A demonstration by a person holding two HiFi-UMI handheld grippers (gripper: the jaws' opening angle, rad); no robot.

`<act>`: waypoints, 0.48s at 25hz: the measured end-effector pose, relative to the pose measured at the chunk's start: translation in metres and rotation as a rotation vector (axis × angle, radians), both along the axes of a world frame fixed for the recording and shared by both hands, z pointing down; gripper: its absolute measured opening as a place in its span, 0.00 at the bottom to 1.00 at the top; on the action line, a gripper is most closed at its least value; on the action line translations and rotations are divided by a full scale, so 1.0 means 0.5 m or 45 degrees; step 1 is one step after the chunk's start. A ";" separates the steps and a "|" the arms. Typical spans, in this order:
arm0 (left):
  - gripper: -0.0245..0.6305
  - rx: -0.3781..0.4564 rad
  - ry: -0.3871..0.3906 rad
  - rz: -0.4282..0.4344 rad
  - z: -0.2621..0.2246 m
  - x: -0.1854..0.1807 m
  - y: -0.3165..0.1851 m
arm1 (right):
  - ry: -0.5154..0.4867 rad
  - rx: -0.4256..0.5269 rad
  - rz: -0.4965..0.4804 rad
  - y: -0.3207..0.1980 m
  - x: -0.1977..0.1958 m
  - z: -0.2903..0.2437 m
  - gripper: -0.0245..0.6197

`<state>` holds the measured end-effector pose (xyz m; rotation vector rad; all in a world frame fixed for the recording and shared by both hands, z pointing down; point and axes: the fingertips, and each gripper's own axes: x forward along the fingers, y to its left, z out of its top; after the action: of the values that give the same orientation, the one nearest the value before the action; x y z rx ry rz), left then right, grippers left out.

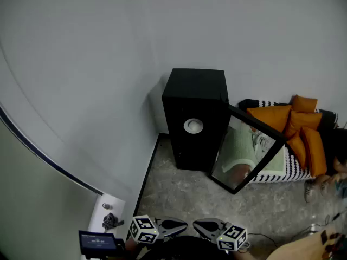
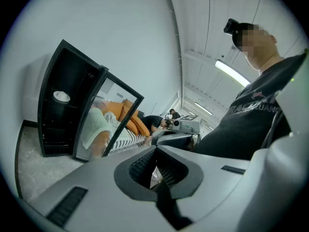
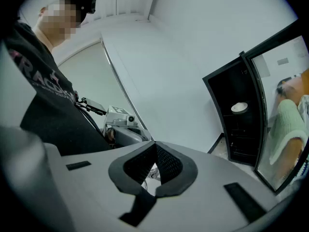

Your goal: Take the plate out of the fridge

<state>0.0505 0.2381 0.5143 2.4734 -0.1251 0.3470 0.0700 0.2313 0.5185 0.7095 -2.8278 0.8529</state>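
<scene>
A black fridge [image 1: 195, 99] stands on the floor against the white wall, with its glass door [image 1: 246, 153] swung open to the right. A white plate [image 1: 193, 125] lies on a shelf inside; it also shows in the left gripper view as the plate [image 2: 61, 96] and in the right gripper view as the plate [image 3: 239, 108]. Both grippers are low at the frame's bottom edge, far from the fridge. My left gripper [image 1: 182, 226] is shut and empty, its jaws meeting at the tip [image 2: 156, 149]. My right gripper [image 1: 197, 226] points at it, also shut and empty [image 3: 154, 146].
A striped sofa with orange cushions [image 1: 298, 126] stands right of the fridge, behind the open door. A person's legs and shoes [image 1: 317, 188] are at the far right. A small screen device [image 1: 97, 242] and a white stand [image 1: 108, 210] sit at the bottom left. Speckled floor [image 1: 184, 194] lies before the fridge.
</scene>
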 end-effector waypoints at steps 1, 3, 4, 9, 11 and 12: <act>0.04 0.002 0.001 0.000 0.000 0.001 0.000 | 0.000 0.001 0.003 0.000 0.002 0.000 0.05; 0.04 0.002 0.002 -0.001 0.001 0.004 0.001 | -0.002 0.005 0.006 0.001 0.005 0.001 0.05; 0.04 0.002 0.002 -0.001 0.001 0.006 0.002 | -0.003 0.007 0.005 0.001 0.006 0.001 0.05; 0.04 0.004 0.000 -0.002 0.001 0.014 0.003 | 0.002 0.019 0.004 0.003 0.014 -0.002 0.05; 0.04 0.003 0.000 -0.002 0.000 0.018 0.003 | 0.005 0.021 0.005 0.004 0.018 -0.002 0.05; 0.04 0.003 0.001 -0.002 0.000 0.020 0.003 | 0.004 0.022 0.006 0.004 0.021 -0.002 0.05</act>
<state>0.0603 0.2395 0.5145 2.4754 -0.1276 0.3455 0.0804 0.2331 0.5173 0.7197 -2.8348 0.8286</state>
